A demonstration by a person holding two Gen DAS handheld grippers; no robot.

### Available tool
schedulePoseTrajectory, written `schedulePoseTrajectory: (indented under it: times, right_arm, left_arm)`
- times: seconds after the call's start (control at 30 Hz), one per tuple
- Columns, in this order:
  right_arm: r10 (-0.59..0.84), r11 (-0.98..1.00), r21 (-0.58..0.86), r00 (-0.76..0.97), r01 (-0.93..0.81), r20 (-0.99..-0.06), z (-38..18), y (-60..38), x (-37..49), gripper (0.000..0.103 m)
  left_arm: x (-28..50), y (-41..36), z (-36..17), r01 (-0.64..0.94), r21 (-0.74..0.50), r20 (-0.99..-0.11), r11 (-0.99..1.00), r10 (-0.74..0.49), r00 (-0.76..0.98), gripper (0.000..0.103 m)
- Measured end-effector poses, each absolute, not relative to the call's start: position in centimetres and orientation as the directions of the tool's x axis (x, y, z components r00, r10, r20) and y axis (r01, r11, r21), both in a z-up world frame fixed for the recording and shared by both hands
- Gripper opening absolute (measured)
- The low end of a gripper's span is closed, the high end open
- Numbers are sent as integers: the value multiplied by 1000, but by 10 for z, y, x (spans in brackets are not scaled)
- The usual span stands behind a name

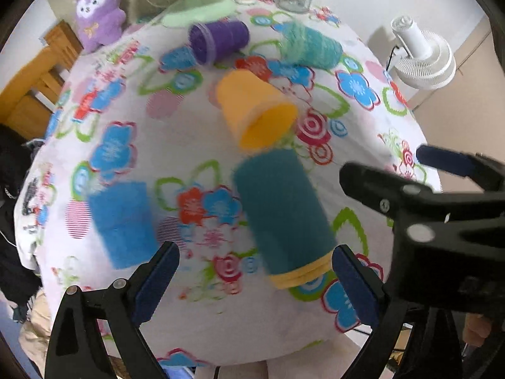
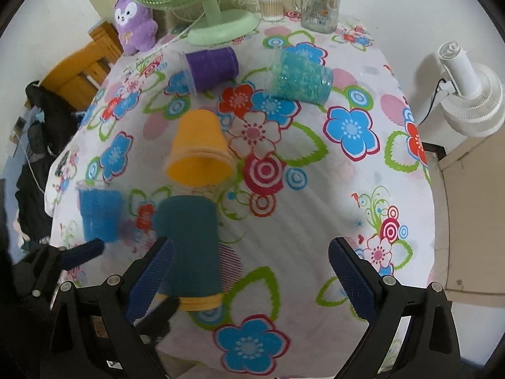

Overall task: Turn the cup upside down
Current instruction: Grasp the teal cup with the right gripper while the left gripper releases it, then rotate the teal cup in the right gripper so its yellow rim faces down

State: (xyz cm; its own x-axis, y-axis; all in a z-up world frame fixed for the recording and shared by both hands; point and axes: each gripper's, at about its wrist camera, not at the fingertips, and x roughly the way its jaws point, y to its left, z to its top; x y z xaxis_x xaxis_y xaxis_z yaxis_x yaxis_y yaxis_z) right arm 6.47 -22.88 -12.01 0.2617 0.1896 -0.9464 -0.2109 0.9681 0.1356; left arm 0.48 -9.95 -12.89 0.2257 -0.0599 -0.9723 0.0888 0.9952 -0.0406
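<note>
The work surface is a round table covered by a white floral tablecloth (image 2: 315,221), printed with blue, red and green flower and ring motifs. Five cups rest on it. The dark teal cup (image 1: 281,208) (image 2: 187,243) has a fuzzy, matte sleeve over a tapered cylindrical body; a smooth yellow ribbed rim protrudes at its near end. It lies on its side at the near centre of the cloth, rim toward the cameras. Beyond it, an orange cup (image 2: 199,151) (image 1: 252,107) lies on its side, smooth-walled, its mouth facing the viewer. A blue cup (image 2: 99,214) stands to the left; a purple cup (image 2: 211,64) and a translucent turquoise cup (image 2: 300,75) lie on their sides farther back. The left gripper (image 1: 255,287) is spread wide, its textured blue pads flanking the teal cup's rim end without evident contact. The right gripper (image 2: 249,274) is likewise spread apart and empty, its left pad overlapping the teal cup in view.
</note>
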Motion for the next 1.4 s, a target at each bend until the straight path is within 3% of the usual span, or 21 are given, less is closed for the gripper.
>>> schedulePoseTrajectory:
  times: [0.13, 0.5, 0.63, 0.97, 1.2, 1.4]
  right_arm:
    - [149, 981, 109, 258, -162, -955, -120, -217, 63, 99]
    - [129, 986, 108, 169, -127, -977, -155, -181, 70, 99]
    - [118, 987, 101, 138, -126, -983, -170, -172, 76, 90]
    - [95, 985, 80, 97, -151, -991, -193, -153, 85, 87]
    - [97, 980, 84, 61, -182, -993, -208, -143, 91, 71]
    - [90, 973, 69, 83, -221, -993, -208, -137, 88, 70]
  left_arm:
    - [8, -78, -118, 114, -52, -971, 992, -77, 228, 99]
    - [28, -29, -130, 164, 87, -969, 983, 45, 243, 99]
    - [35, -23, -139, 191, 78, -973, 978, 33, 229, 99]
    - [43, -20, -153, 208, 57, -977, 977, 12, 212, 99]
    - [44, -18, -157, 216, 88, -975, 972, 39, 221, 99]
    - [42, -24, -158, 243, 117, -972, 963, 61, 229, 100]
